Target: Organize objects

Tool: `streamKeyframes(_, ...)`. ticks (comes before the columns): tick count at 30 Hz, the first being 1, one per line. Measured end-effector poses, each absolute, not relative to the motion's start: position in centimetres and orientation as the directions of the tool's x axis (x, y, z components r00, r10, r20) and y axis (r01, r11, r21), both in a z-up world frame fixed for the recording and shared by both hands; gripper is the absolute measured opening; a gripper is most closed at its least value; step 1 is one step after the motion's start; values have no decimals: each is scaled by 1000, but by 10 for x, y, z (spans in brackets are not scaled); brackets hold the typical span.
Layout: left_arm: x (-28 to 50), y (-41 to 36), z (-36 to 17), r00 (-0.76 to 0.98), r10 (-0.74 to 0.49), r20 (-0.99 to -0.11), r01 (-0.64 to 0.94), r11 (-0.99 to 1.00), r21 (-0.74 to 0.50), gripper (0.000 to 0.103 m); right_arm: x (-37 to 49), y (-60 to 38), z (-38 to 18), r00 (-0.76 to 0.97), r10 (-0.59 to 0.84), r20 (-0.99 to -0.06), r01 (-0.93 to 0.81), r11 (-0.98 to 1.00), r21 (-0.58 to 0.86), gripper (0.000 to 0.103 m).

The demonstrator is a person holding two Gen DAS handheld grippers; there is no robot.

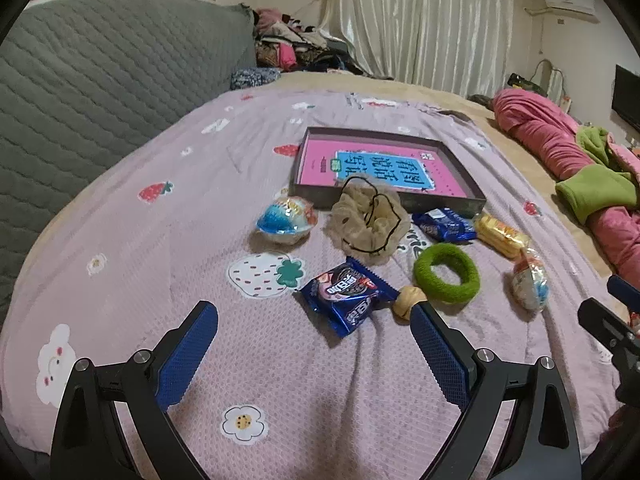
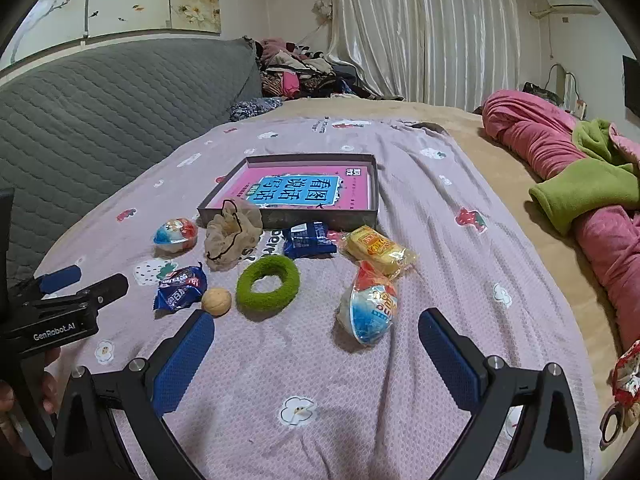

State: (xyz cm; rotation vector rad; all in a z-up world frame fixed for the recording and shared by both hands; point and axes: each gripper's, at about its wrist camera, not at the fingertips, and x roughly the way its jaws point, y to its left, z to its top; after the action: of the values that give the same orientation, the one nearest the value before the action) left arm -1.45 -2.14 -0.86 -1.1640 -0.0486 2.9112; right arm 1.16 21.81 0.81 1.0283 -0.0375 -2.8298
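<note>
Nothing is sorted yet, as far as I can judge: my left gripper [image 1: 314, 334] and my right gripper [image 2: 316, 344] both hang over the pink bedspread [image 1: 160, 240] with jaws spread wide and nothing between them. The shallow grey box [image 2: 362, 216] lies further up the bed with only a pink booklet [image 2: 296, 192] flat inside it, and I take it to be where the loose things belong. All of them still lie on the cloth in front of it: a beige scrunchie [image 1: 366, 220] touching the box's near wall, a blue cookie packet [image 2: 310, 240] just beside that wall, a yellow snack pack [image 2: 376, 250], two egg-shaped wrapped treats, one off to the left [image 2: 176, 234] and one closer to my right claw [image 2: 372, 304], a green hair ring [image 2: 267, 283], a second blue cookie packet [image 1: 346, 294] and a small tan ball [image 2: 216, 301], perhaps a walnut, though the lens is too soft to be sure. So the whole job is left. The nearest picks look like the blue packet ahead of my left jaws and the egg-shaped treat ahead of my right.
</note>
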Motion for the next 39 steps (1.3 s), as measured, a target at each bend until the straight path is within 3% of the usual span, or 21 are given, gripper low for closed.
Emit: streamKeyframes(39, -68, -12, -62, -651, 44, -758, -71, -997, 3, 97, -37, 230, -32, -679, -74, -730, 72, -997, 34, 103)
